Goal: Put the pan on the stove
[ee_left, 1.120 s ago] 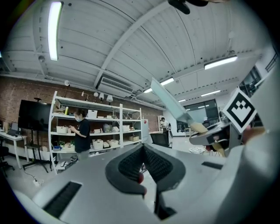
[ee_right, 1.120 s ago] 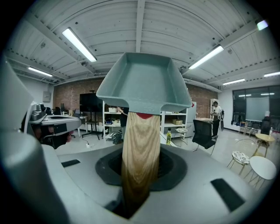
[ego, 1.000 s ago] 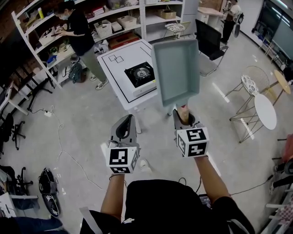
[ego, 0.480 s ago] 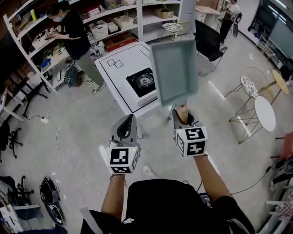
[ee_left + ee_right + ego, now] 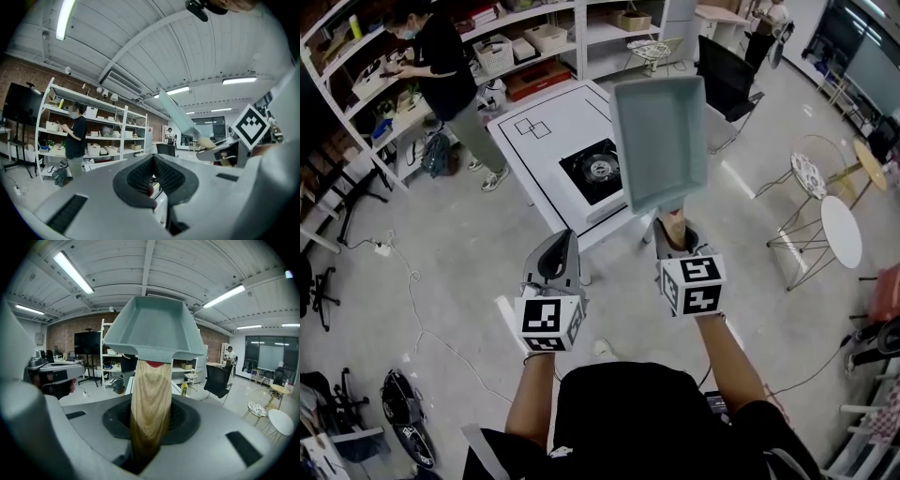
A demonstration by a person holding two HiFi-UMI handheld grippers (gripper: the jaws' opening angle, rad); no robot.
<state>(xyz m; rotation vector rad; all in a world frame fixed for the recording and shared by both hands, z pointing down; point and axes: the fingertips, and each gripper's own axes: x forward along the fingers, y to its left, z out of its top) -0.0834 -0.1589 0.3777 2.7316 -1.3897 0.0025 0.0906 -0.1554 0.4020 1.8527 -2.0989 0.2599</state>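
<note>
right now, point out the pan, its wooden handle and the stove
pan point(image 5: 659, 141), head view, middle of its flat bottom
wooden handle point(image 5: 150, 399), right gripper view, halfway along the wood
stove point(image 5: 600, 171), head view, centre of the burner

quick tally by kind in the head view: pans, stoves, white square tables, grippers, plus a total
pan: 1
stove: 1
white square table: 1
grippers: 2, the left gripper and the right gripper
total: 5
</note>
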